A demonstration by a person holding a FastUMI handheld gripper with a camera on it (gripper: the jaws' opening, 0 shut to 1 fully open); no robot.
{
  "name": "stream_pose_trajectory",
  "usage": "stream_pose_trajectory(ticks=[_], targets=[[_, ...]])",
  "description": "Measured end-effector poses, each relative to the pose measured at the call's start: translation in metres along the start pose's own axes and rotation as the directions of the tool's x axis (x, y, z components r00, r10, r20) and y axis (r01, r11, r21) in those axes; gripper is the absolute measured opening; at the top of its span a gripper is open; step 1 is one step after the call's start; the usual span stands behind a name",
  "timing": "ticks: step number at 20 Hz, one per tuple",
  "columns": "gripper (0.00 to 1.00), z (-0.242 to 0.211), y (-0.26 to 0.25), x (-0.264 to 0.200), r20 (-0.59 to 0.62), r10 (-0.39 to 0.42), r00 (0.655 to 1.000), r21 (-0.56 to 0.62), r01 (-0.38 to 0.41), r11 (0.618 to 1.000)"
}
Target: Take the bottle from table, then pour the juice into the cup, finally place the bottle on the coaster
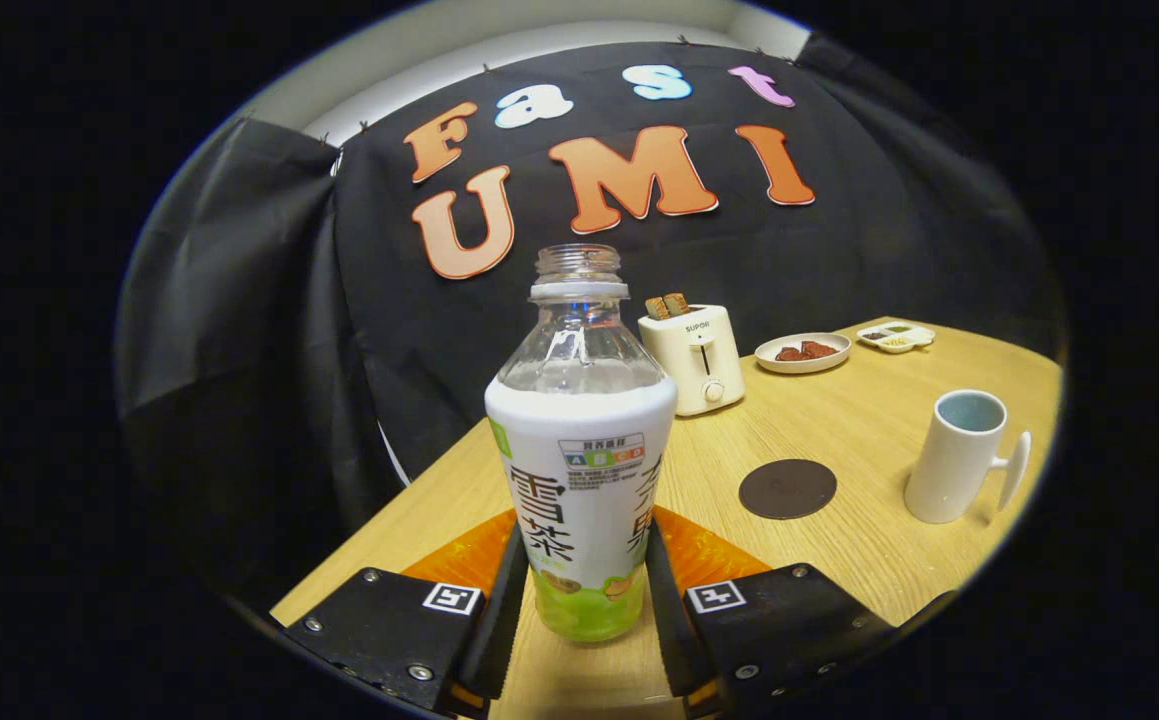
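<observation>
An uncapped plastic bottle [579,470] with a white-and-green label stands upright between my fingers. My gripper [584,535] is shut on the bottle, with both fingers pressing on its lower sides. Its base looks to be at the wooden table [859,430], but I cannot tell whether it is touching. A round dark coaster [787,489] lies flat on the table just right of the bottle and a little beyond the fingers. Farther right stands a white cup [959,458], upright, with its handle turned to the right.
Behind the bottle is a cream toaster [691,358] with two slices of toast sticking out. A plate [834,358] of dark food and a small divided dish [897,336] sit at the table's far side. The table's edge runs close on the left.
</observation>
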State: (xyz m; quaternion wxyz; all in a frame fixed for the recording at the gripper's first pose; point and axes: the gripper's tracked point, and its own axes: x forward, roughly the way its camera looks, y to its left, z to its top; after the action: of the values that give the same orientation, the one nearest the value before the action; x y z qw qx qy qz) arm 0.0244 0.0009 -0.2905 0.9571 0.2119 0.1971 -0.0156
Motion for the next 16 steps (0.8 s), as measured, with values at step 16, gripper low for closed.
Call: stream_pose_trajectory(ticks=[16], targets=[[0.59,0.051,-0.035,0.009,0.124,0.031,0.992,0.547,-0.095,0.832]])
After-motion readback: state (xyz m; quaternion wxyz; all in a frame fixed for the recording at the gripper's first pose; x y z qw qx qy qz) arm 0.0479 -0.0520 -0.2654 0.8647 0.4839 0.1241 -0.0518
